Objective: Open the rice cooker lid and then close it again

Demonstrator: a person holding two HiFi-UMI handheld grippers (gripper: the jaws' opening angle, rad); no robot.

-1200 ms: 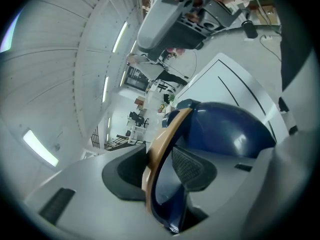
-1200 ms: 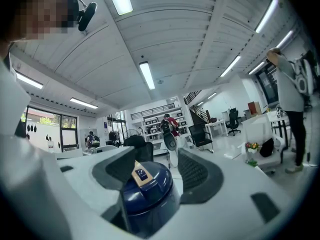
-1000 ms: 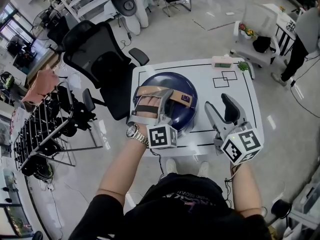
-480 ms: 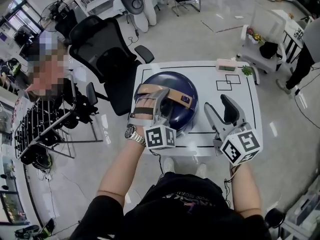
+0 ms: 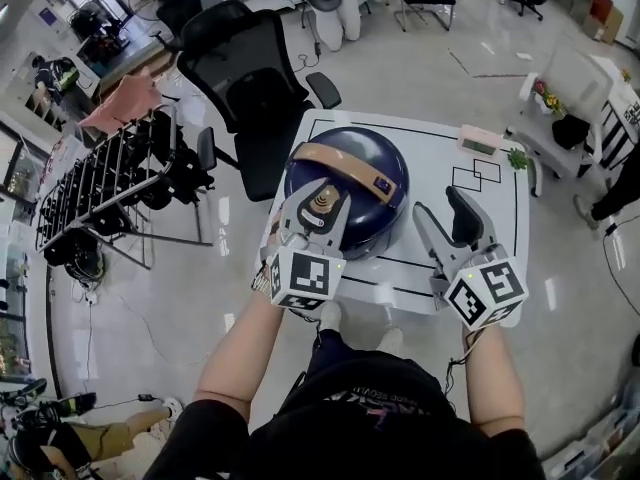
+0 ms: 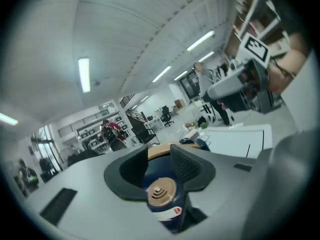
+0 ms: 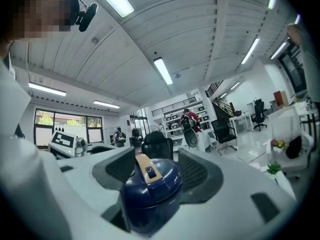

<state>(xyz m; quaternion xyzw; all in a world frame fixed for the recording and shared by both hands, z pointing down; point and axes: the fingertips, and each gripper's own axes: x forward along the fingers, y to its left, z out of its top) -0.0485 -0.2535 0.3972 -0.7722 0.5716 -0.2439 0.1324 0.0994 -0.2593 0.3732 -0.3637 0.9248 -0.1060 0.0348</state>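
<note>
A dark blue rice cooker (image 5: pixel 372 200) with a tan handle (image 5: pixel 340 160) stands with its lid down on the white table (image 5: pixel 490 230). My left gripper (image 5: pixel 320 200) hovers over the lid's near side, rolled on its side. Its jaws are closing, with the gold steam cap (image 5: pixel 325 200) between them, and the pads press on nothing. In the left gripper view the gold steam cap (image 6: pixel 161 195) sits low between the left gripper's (image 6: pixel 159 160) jaws, with the tan handle (image 6: pixel 160 151) beyond. My right gripper (image 5: pixel 440 208) stays open to the right of the cooker. The rice cooker (image 7: pixel 152 189) shows beyond its jaws.
A black office chair (image 5: pixel 255 78) stands behind the table's left side, and a wire rack (image 5: pixel 110 183) stands further left. A small pink device (image 5: pixel 478 140) and a green plant (image 5: pixel 517 158) sit at the table's far right. Black lines mark the tabletop.
My left gripper has rolled on its side and risen off the tan handle, drawing back toward the near side of the lid. The right gripper has kept still.
</note>
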